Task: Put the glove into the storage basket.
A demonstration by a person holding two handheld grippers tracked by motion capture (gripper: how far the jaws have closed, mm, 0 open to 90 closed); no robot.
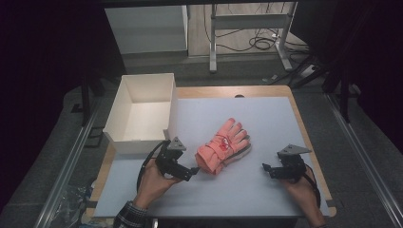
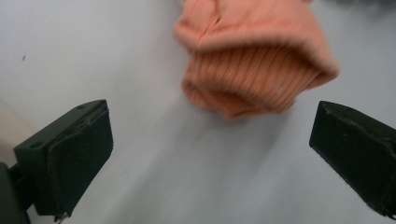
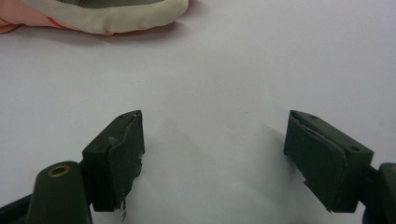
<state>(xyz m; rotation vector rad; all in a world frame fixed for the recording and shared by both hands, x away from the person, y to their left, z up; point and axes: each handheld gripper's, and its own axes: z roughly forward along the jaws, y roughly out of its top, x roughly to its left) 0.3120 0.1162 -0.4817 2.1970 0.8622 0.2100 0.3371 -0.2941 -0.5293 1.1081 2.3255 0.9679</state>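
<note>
Left tool (image 1: 194, 169), jaws wide and empty, sits just beside the ribbed cuff of the orange knitted glove (image 1: 222, 145), whose fingers point away up-table, while the equally wide right tool (image 1: 266, 167) waits farther off

No readable text, labels, brands or numbers anywhere. Checked the orange knitted gloves (image 1: 223, 145), the open white cardboard box (image 1: 124, 107) just beyond and left of them, and the pale blue-grey table mat (image 1: 266, 118) under them: all blank. The red marks on the gloves' top are too small to tell as lettering.
</note>
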